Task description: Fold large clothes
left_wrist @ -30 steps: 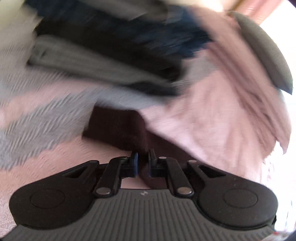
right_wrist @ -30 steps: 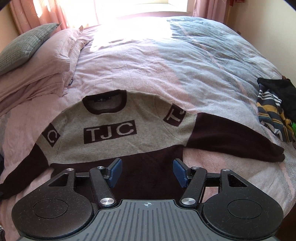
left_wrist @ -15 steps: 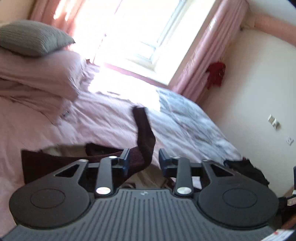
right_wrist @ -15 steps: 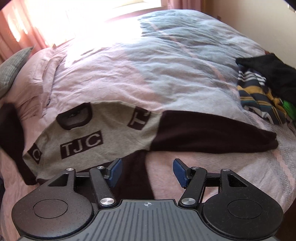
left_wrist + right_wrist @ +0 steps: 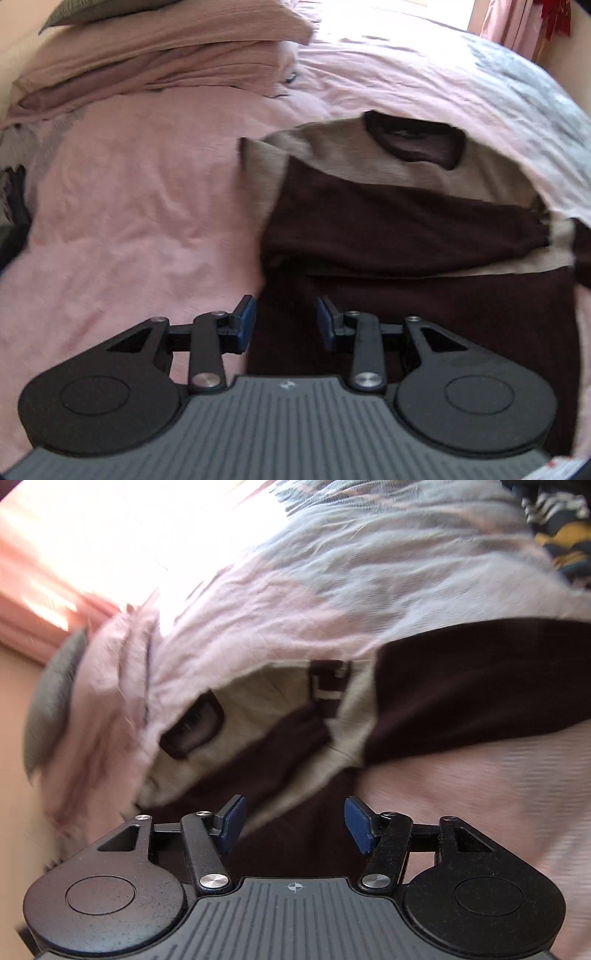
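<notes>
The sweater (image 5: pixel 388 236) lies flat on the bed (image 5: pixel 129 221), one dark sleeve (image 5: pixel 406 225) folded across its chest below the collar; the left gripper (image 5: pixel 284 325) hovers over the sweater's lower edge, jaws parted and empty; the right gripper (image 5: pixel 293 823), jaws just narrowing yet wide apart, holds nothing above the sweater's hem.

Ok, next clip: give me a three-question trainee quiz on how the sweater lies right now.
1. True or false: one dark sleeve lies folded across the sweater chest.
2. Which sleeve is unfolded? A) the far sleeve B) neither
3. Fill in: the sweater lies on a pink ____.

Key: 1 true; 2 A; 3 blanket.
</notes>
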Demonstrator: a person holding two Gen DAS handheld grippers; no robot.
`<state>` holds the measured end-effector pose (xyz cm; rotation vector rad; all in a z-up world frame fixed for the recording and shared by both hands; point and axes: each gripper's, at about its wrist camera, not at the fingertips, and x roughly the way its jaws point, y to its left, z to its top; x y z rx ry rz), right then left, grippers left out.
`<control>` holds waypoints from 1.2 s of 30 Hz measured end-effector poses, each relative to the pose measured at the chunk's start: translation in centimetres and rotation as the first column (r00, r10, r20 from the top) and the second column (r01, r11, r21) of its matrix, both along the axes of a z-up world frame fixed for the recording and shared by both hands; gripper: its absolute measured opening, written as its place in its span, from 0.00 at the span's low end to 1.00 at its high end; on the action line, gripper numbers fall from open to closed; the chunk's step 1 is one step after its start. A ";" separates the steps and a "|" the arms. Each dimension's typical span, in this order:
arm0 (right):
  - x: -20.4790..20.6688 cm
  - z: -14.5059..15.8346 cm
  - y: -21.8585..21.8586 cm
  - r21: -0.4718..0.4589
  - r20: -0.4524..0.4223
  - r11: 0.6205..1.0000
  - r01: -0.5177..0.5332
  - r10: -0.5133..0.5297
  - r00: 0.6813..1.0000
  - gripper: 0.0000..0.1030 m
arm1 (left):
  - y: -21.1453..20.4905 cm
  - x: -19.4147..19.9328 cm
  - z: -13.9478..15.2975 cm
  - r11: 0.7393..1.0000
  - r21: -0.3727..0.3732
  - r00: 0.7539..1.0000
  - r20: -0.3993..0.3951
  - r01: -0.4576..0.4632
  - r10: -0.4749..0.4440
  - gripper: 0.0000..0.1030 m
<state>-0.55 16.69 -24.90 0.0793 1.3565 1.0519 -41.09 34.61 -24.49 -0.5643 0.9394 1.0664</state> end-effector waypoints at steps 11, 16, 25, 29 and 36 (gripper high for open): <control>1.2 -8.7 6.6 -0.049 -0.093 0.990 0.133 -0.137 0.986 0.00 | 2.1 2.7 -4.0 0.953 0.084 0.935 -0.239 0.290 -0.264 0.32; -0.7 -6.4 4.6 -0.057 0.088 0.989 0.139 -0.133 0.987 0.00 | 4.0 2.4 -4.6 0.978 0.020 0.957 -0.209 0.210 -0.201 0.10; 3.0 -5.3 -2.3 -0.056 0.023 0.971 0.234 -0.233 0.972 0.21 | 4.4 1.3 -3.2 0.995 -0.049 0.983 -0.155 0.089 -0.095 0.17; 8.2 -6.1 -10.1 -0.090 -0.015 0.852 0.515 -0.518 0.855 0.22 | 4.1 0.1 -2.4 0.994 -0.110 0.996 -0.090 -0.014 0.004 0.17; 14.5 -8.1 -20.9 -0.022 -0.100 0.524 0.852 -0.849 0.519 0.39 | 3.5 -0.6 -1.5 0.985 -0.153 0.996 -0.032 -0.081 0.077 0.22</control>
